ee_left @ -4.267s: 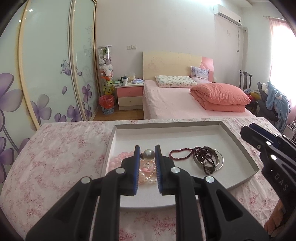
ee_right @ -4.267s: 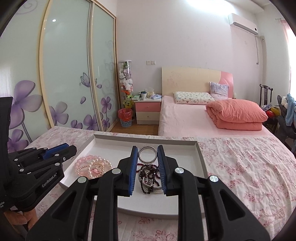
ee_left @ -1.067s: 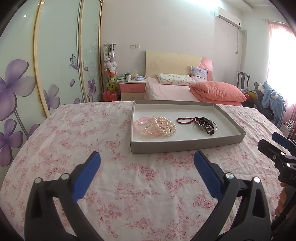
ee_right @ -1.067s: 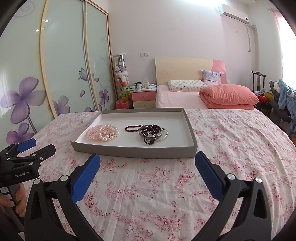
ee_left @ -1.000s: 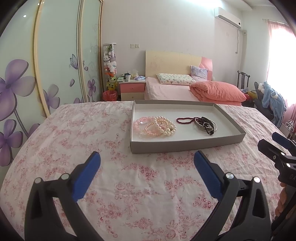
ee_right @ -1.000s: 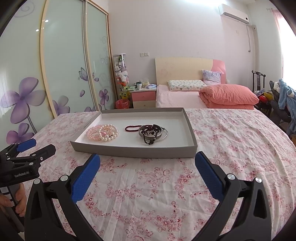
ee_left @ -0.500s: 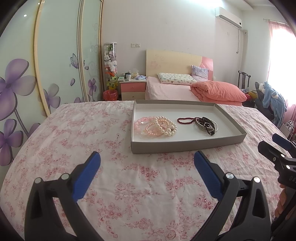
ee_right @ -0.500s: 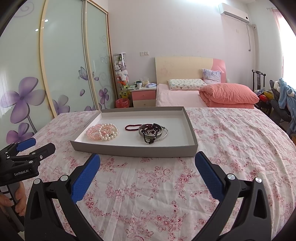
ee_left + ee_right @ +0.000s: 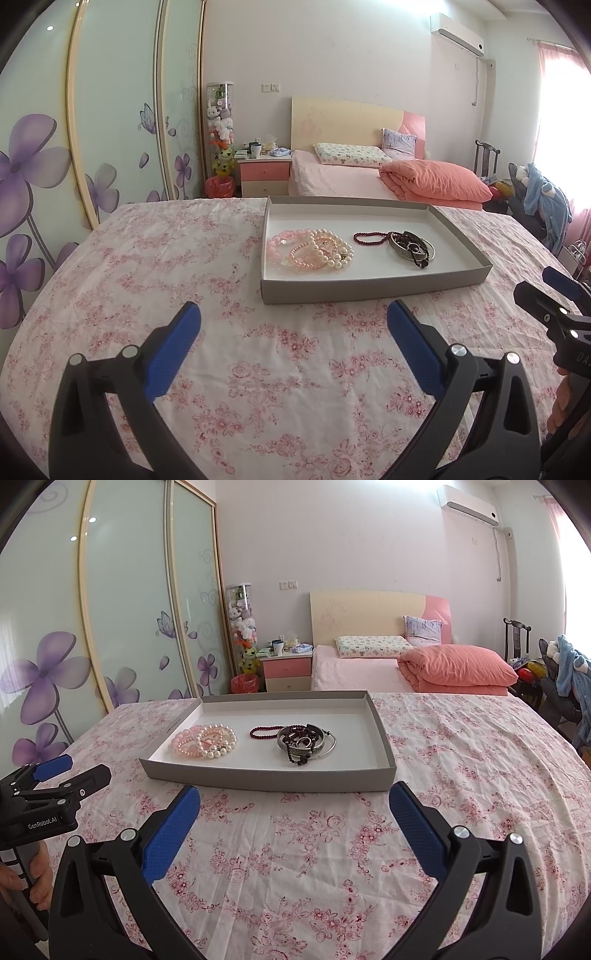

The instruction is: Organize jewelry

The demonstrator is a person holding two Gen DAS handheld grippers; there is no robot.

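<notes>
The jewelry lies in two heaps inside a shallow grey tray (image 9: pixel 266 775) on a flower-print tablecloth (image 9: pixel 461 760): to the left a cluster of pink and pearl bead bracelets (image 9: pixel 204 740), to the right a dark red bead strand (image 9: pixel 264 732) whose end runs into a tangle of metal bangles and dark beads (image 9: pixel 306 743). All of it looks light. The bead strings should be limp and likely to sag or slide when lifted, so pinching across a single loop at the outer edge of a heap seems safest; the pearls look smooth and may slip between flat pads. The bangles are rigid, best gripped across the band, but the dark beads lie over and through them, so one piece may drag others along. The red strand's free left end, lying on bare tray floor, looks the easiest hold. Both the left tongs (image 9: pixel 293 338) and the right tongs (image 9: pixel 294 818) are spread wide and empty, hovering over the table, well short of the tray's near wall.
</notes>
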